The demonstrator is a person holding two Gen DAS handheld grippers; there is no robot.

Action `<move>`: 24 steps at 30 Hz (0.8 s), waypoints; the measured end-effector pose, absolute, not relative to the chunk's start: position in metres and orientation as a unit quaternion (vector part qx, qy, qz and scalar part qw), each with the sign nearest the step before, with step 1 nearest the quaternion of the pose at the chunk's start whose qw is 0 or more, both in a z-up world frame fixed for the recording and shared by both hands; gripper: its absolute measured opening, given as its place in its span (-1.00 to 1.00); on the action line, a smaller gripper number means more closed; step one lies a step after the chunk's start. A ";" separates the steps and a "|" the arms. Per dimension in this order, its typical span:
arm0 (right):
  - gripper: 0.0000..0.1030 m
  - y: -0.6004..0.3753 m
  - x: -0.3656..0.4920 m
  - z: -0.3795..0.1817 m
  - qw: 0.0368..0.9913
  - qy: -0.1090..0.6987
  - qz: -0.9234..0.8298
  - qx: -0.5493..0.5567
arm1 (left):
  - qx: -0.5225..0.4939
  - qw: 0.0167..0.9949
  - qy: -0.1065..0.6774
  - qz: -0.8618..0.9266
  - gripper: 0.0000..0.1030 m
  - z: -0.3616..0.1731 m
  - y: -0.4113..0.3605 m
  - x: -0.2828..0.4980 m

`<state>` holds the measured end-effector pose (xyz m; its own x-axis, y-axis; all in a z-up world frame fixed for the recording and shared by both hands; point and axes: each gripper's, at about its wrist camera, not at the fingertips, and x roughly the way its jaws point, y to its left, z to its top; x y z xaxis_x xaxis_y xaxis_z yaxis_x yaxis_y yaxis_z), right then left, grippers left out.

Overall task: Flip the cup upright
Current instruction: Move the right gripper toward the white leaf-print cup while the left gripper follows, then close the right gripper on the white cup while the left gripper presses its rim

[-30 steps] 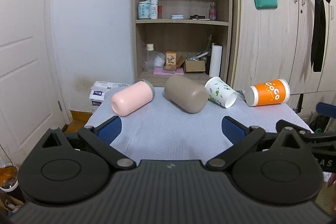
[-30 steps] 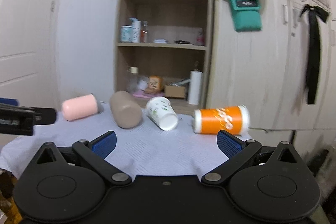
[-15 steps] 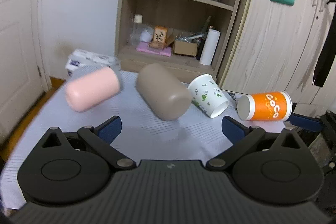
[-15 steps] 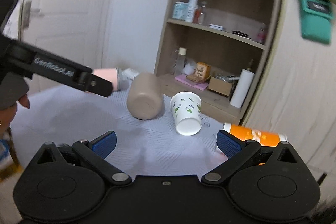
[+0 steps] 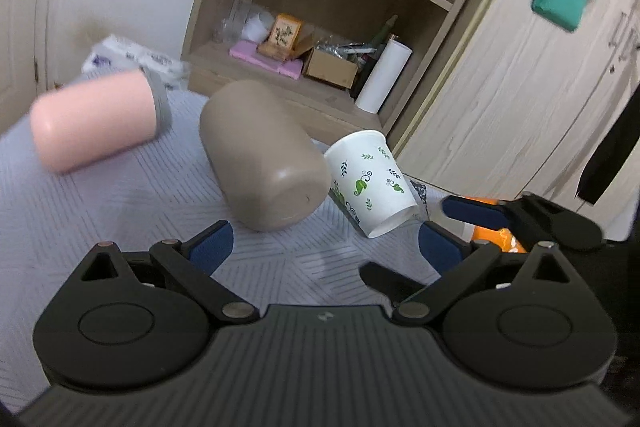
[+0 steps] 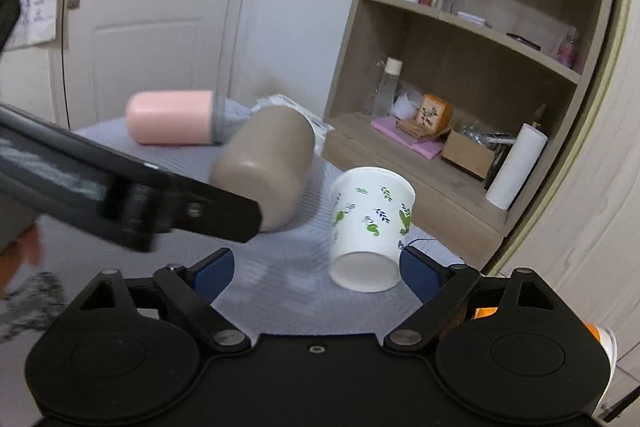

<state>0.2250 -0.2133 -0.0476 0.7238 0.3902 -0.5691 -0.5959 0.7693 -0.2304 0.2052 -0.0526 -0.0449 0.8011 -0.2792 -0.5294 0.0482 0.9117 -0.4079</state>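
Ahead of the left tool [image 5: 322, 241], on the bench [image 5: 100, 211] under its pale ribbed cloth, four cups lay on their sides. Left tool: fingers spread wide apart, nothing between them, blue pads [image 5: 210, 245] hanging over the cloth. Just beyond its left pad lay the taupe cup [image 5: 262, 157], closed base turned toward the camera. Further off to the left lay the pink cup [image 5: 94, 121], grey rim end pointing away; blurred. Just beyond the right pad lay the white leaf-print paper cup [image 5: 370, 181], mouth down toward the tool, its base end touching or nearly touching the taupe cup; contact could not be confirmed. To the right of that pad, the orange cup [image 5: 494, 239] showed only as slivers behind the right tool [image 5: 472, 211], which reached in from the right. Right wrist view: right tool [image 6: 316, 269] likewise spread apart and empty, its right pad [image 6: 420, 273] just beside the open mouth of the white cup [image 6: 370, 221], no clear touch. Taupe cup [image 6: 266, 165] sat ahead and left, partly hidden by the left tool's dark finger [image 6: 172, 203] crossing the view. Pink cup [image 6: 174, 123] lay beyond it. Behind the bench stood a wooden shelf unit [image 6: 472, 95] holding bottles, boxes and a paper roll [image 6: 516, 167].
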 end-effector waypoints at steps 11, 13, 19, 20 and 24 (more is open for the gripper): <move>0.60 -0.205 0.254 -0.059 0.893 0.264 0.262 -0.255 | -0.234 0.916 0.304 -0.116 0.95 -0.056 -0.041 0.218; 0.47 -0.203 0.257 -0.062 0.892 0.266 0.255 -0.264 | -0.239 0.913 0.308 -0.118 0.95 -0.059 -0.041 0.219; 0.20 -0.207 0.256 -0.058 0.898 0.271 0.246 -0.244 | -0.257 0.906 0.310 -0.128 0.95 -0.063 -0.038 0.220; 0.20 -0.208 0.252 -0.056 0.899 0.271 0.244 -0.243 | -0.260 0.905 0.310 -0.128 0.95 -0.063 -0.038 0.219; 0.20 -0.214 0.241 -0.051 0.903 0.289 0.238 -0.212 | -0.271 0.899 0.317 -0.133 0.95 -0.067 -0.034 0.217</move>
<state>0.2410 -0.2138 -0.0513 0.7198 0.3069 -0.6227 -0.5522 0.7967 -0.2457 0.2169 -0.0336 -0.0670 0.7640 -0.4106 -0.4978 0.0665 0.8174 -0.5722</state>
